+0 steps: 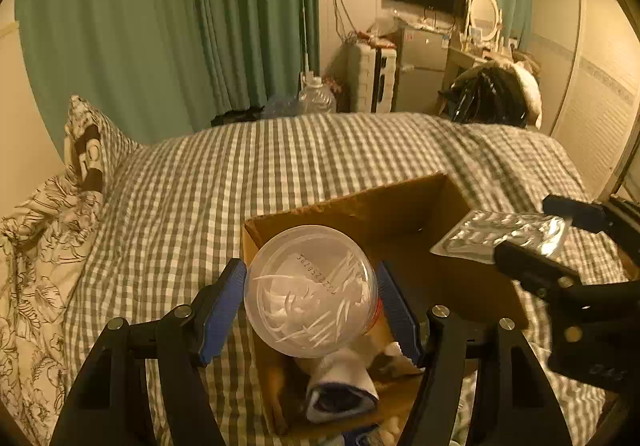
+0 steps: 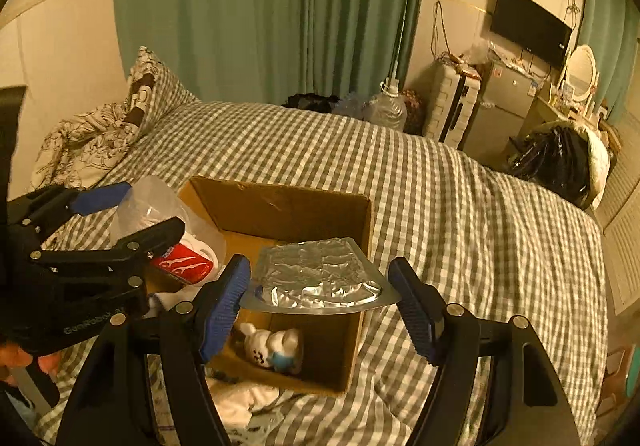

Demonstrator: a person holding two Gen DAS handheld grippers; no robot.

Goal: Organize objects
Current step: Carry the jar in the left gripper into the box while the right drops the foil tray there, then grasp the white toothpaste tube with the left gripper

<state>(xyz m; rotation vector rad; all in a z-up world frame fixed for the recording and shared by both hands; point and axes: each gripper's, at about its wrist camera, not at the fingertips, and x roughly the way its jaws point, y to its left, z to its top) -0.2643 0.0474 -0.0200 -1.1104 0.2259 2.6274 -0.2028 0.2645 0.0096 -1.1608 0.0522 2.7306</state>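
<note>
An open cardboard box point(image 2: 288, 206) sits on the checked bed; it also shows in the left wrist view point(image 1: 400, 202). My left gripper point(image 1: 312, 300) is shut on a clear plastic jar of white picks point(image 1: 310, 290) with a red label point(image 2: 184, 266), held over the box's left end. My right gripper point(image 2: 320, 294) is shut on a silver foil blister pack point(image 2: 320, 274), held over the box; the pack shows in the left wrist view point(image 1: 500, 236). A small white plush toy point(image 2: 274, 348) and a rolled sock point(image 1: 340, 386) lie inside the box.
The grey-and-white checked bedspread point(image 2: 440, 206) spreads around the box. A patterned pillow and crumpled duvet point(image 2: 104, 126) lie at the far left. A water jug point(image 2: 386, 108), suitcase point(image 2: 452, 110) and black bag point(image 2: 560, 158) stand beyond the bed.
</note>
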